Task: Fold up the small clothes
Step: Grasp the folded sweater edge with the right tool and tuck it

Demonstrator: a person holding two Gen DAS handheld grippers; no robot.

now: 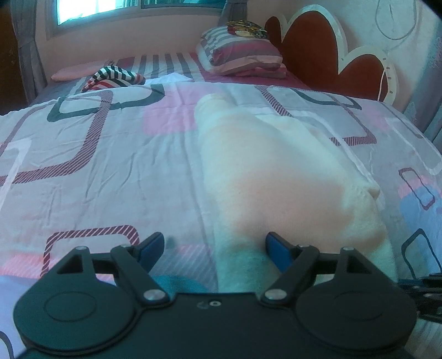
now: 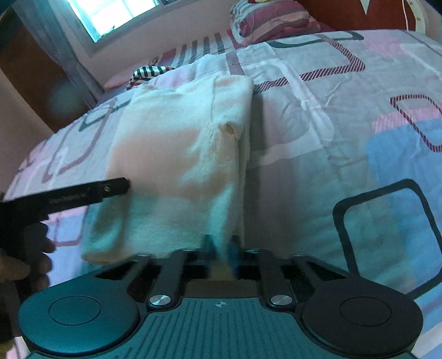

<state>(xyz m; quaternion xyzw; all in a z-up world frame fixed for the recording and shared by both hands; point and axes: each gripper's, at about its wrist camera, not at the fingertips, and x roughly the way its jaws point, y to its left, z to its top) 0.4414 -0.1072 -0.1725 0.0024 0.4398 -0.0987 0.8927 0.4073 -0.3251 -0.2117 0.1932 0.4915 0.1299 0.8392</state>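
I count one cream garment [image 1: 276, 171] at frame centre on the bed [image 1: 96, 154]. My right tool [image 2: 219, 248] pinches its near edge; my left tool [image 1: 214, 248] gapes over it. One striped cloth [image 1: 116, 77] and two stacked pillows [image 1: 243, 55] lie beyond.

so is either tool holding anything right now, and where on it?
The right tool is shut on the near bottom edge of the cream garment. The left tool is open, holding nothing.

One cream fleece garment [image 1: 276, 171] lay on the one patterned bedspread [image 1: 96, 165], and one striped cloth [image 1: 116, 77] sat bunched beyond it. Two grippers were in play, the left gripper [image 1: 215, 248] and the right gripper [image 2: 221, 251]. One pillow stack [image 1: 243, 55] and one window [image 1: 99, 8] showed at the back.
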